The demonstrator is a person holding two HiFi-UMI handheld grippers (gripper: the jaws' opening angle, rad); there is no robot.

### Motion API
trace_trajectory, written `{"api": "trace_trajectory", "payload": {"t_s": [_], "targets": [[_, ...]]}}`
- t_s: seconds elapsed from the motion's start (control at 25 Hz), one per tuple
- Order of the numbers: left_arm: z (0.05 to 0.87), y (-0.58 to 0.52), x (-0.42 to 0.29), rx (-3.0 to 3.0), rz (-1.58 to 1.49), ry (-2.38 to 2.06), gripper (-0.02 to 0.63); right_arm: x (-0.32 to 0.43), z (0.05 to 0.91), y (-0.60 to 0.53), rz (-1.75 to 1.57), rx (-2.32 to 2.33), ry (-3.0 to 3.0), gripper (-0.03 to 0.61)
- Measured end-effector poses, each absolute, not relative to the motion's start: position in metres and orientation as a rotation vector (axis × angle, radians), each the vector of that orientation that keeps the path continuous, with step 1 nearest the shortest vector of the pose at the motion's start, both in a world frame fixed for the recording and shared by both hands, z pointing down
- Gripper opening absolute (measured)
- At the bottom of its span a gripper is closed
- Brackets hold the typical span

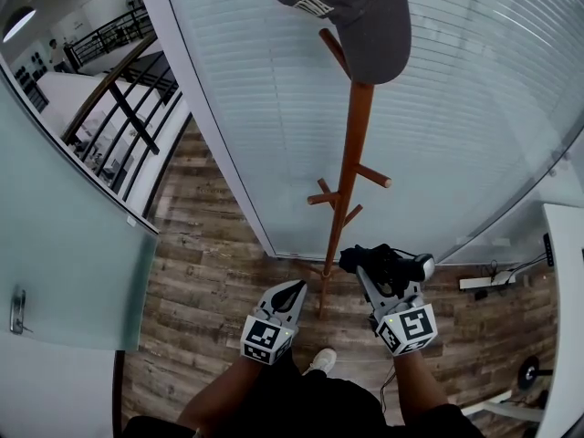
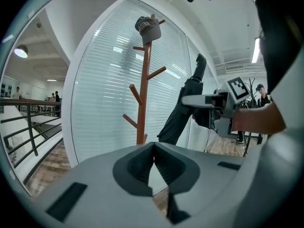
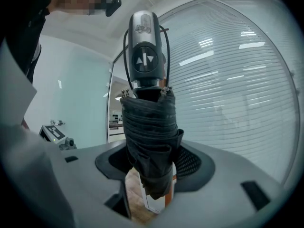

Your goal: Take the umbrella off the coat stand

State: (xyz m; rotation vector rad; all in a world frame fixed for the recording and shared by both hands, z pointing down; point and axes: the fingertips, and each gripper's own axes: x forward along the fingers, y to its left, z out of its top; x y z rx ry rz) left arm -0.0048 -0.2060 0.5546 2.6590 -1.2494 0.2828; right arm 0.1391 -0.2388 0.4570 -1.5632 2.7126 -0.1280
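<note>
Right gripper (image 3: 151,177): folded black fabric umbrella (image 3: 149,127) is clamped mid-canopy.
Left gripper (image 2: 153,151): closed, empty.
Handling: judged light, soft, slippery; the stiff handle (image 3: 144,56) at twelve o'clock is preferred.

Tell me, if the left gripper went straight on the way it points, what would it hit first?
Most likely the wooden coat stand: its lower pole rises just left of the tips of the shut left gripper. Depth is unclear; a near miss would reach the glass wall behind.

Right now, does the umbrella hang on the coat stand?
No, the right gripper holds the umbrella beside the coat stand, off its pegs.
</note>
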Motion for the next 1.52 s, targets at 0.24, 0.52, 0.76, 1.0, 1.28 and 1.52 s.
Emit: {"api": "trace_trajectory", "payload": {"t_s": [0.24, 0.52, 0.76, 1.0, 1.28, 1.52], "targets": [[0.55, -0.204, -0.011, 2.66, 0.259, -1.28, 0.014, 0.127, 0.483, -0.222, -0.156, -1.579, 2.753, 0.244], [0.545, -0.198, -0.016, 2.663, 0.239, -1.297, 0.014, 0.117, 0.508, -0.204, -0.189, -1.589, 2.816, 0.244], [0.539, -0.198, -0.014, 2.679, 0.228, -1.31, 0.014, 0.116, 0.514, -0.195, -0.218, -1.606, 2.821, 0.244], [0.536, -0.193, -0.014, 2.683, 0.227, -1.307, 0.014, 0.12, 0.505, -0.194, -0.185, -1.628, 2.767, 0.244], [0.531, -0.191, -0.01, 2.689, 0.204, -1.283, 0.014, 0.118, 0.493, -0.197, -0.107, -1.651, 2.748, 0.242], [0.532, -0.19, -0.007, 2.696, 0.203, -1.277, 0.014, 0.12, 0.492, -0.199, -0.111, -1.645, 2.739, 0.242]]}}
